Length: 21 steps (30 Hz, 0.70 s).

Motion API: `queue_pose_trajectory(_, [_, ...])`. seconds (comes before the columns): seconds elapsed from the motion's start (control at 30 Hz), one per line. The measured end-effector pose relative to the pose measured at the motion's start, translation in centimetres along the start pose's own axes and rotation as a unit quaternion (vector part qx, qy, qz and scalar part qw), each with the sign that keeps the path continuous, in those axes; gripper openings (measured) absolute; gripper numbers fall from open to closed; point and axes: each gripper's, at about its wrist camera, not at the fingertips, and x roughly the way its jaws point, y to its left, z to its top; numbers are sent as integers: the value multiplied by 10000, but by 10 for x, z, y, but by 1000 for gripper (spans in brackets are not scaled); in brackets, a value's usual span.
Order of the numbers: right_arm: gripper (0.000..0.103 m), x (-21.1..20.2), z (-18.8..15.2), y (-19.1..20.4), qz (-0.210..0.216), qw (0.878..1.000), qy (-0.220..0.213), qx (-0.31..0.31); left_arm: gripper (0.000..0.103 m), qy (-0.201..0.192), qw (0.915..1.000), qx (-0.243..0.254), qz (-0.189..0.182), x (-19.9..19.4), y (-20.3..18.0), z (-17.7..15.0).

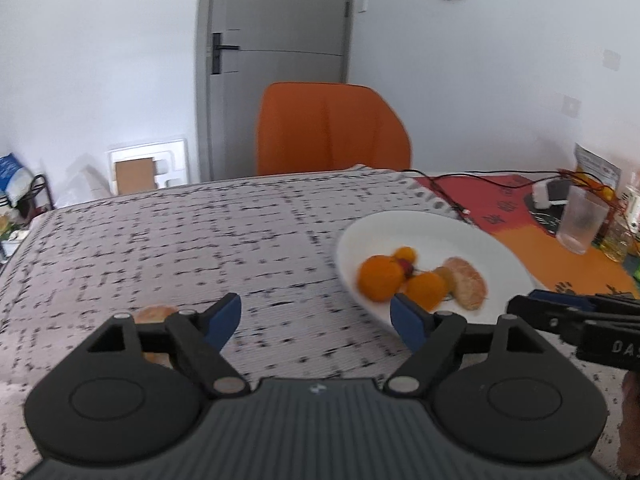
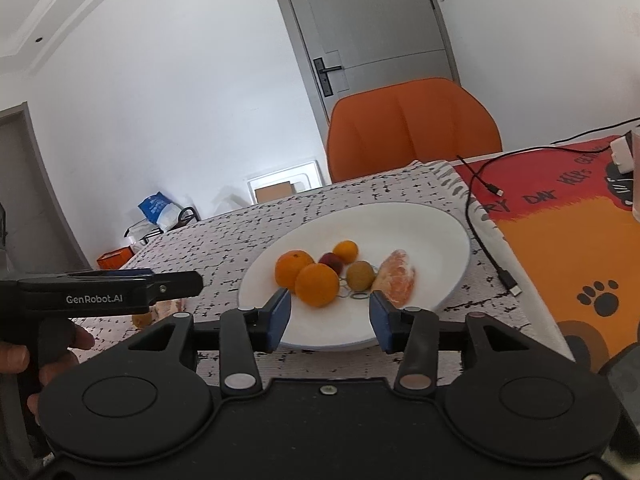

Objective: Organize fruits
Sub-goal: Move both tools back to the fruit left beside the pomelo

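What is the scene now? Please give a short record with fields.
plate: white plate on patterned cloth
on plate: two oranges, small orange fruit, red fruit, greenish fruit, peeled orange piece
off plate: peeled piece on cloth, behind left gripper
left gripper: open, empty
right gripper: open, empty, at plate's near rim

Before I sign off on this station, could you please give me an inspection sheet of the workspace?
Surface: table under a speckled cloth; red and orange mat on the right.
Job's things: white plate holding oranges, a small red fruit, a greenish fruit and a peeled citrus piece; another peeled piece on the cloth beside the plate.
Clutter: clear cup.
Grippers: left gripper open, nothing between its fingers; right gripper open, nothing held.
Cables: black cable beside the plate.
Surroundings: orange chair, grey door.
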Motion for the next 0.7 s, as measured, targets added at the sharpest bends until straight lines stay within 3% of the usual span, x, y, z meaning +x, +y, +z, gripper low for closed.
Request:
queue_pose_trajectory(0.3, [59,9,1,23,151,9997,62,-181,82,-46,9991,-251,335,-16,37,-6])
queue_pose_trajectory(0.4, [68,12,2,30,208,9995,76,-215,82,-41,9986,-307,424,-21,47,-10])
queue_pose_trajectory(0.57, [95,19,2,45,340,9990,68,-275,87,-45,9978,-422,516,-29,64,-17])
queue_pose_trajectory(0.7, [100,25,1,57,454,9983,70,-363,92,-62,9972,-455,592,-36,76,-23])
